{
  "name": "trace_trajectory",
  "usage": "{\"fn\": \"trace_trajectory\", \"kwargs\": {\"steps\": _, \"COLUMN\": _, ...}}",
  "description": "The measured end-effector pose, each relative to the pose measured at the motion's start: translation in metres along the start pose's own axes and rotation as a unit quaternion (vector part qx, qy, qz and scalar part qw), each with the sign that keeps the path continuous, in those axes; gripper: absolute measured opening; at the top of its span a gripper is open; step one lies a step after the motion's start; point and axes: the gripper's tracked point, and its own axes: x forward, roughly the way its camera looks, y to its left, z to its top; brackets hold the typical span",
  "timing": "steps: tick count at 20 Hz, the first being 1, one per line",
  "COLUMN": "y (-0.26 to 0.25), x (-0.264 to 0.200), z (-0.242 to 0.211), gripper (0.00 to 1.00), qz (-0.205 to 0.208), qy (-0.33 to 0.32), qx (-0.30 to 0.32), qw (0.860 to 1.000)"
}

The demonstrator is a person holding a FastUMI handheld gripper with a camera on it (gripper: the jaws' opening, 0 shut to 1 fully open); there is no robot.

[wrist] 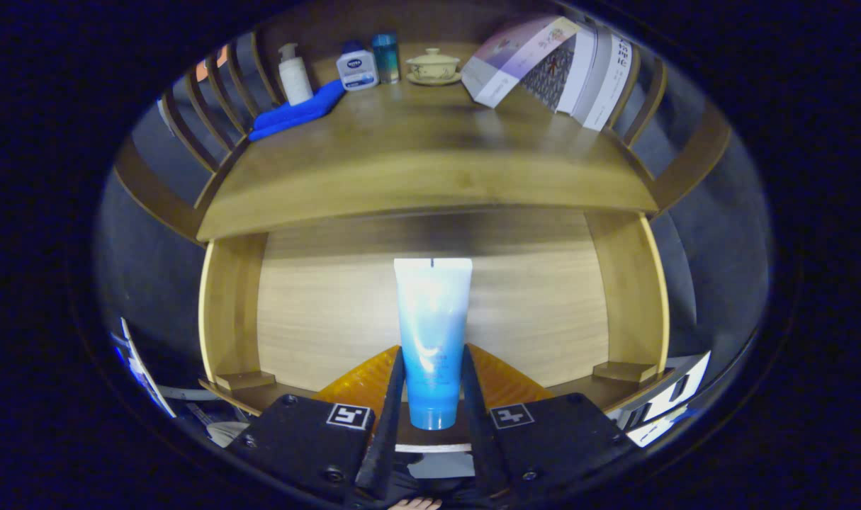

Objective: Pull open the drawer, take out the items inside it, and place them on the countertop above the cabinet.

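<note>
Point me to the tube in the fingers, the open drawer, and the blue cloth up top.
tube (431,333), gripper view, mid-body
drawer (317,319), gripper view, bare floor
blue cloth (295,113), gripper view, middle

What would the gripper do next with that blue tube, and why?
Probably lift the tube straight up. The gripper looks shut on it, both fingers against its sides, over the open drawer; the countertop lies above and beyond.

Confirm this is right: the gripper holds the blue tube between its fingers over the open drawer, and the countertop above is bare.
One thing is wrong: the countertop is not bare. The gripper view shows bottles, a lidded cup, a blue cloth and booklets there. The gripper does hold the tube over the drawer.
</note>
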Motion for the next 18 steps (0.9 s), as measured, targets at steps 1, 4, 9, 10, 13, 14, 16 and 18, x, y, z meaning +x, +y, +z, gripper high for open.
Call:
{"fn": "trace_trajectory", "kwargs": {"steps": 1, "y": -0.001, "x": -0.008, "z": 0.007, "gripper": 0.48, "qz": -0.001, "qy": -0.006, "qx": -0.002, "qw": 1.000}}
{"fn": "trace_trajectory", "kwargs": {"steps": 4, "y": 0.001, "x": -0.021, "z": 0.028, "gripper": 0.48, "qz": 0.002, "qy": -0.029, "qx": -0.003, "qw": 1.000}}
{"fn": "trace_trajectory", "kwargs": {"steps": 9, "y": 0.005, "x": -0.025, "z": 0.066, "gripper": 0.48, "qz": -0.007, "qy": -0.052, "qx": -0.006, "qw": 0.999}}
{"fn": "trace_trajectory", "kwargs": {"steps": 10, "y": 0.005, "x": -0.028, "z": 0.070, "gripper": 0.48, "qz": -0.003, "qy": -0.054, "qx": -0.006, "qw": 0.999}}
{"fn": "trace_trajectory", "kwargs": {"steps": 13, "y": 0.004, "x": -0.036, "z": 0.101, "gripper": 0.48, "qz": 0.003, "qy": -0.076, "qx": -0.010, "qw": 0.997}}
{"fn": "trace_trajectory", "kwargs": {"steps": 14, "y": 0.003, "x": -0.039, "z": 0.111, "gripper": 0.48, "qz": 0.006, "qy": -0.087, "qx": -0.013, "qw": 0.996}}
{"fn": "trace_trajectory", "kwargs": {"steps": 16, "y": -0.001, "x": -0.042, "z": 0.126, "gripper": 0.48, "qz": 0.010, "qy": -0.096, "qx": -0.013, "qw": 0.995}}
{"fn": "trace_trajectory", "kwargs": {"steps": 18, "y": -0.004, "x": -0.043, "z": 0.136, "gripper": 0.47, "qz": 0.012, "qy": -0.105, "qx": -0.012, "qw": 0.994}}
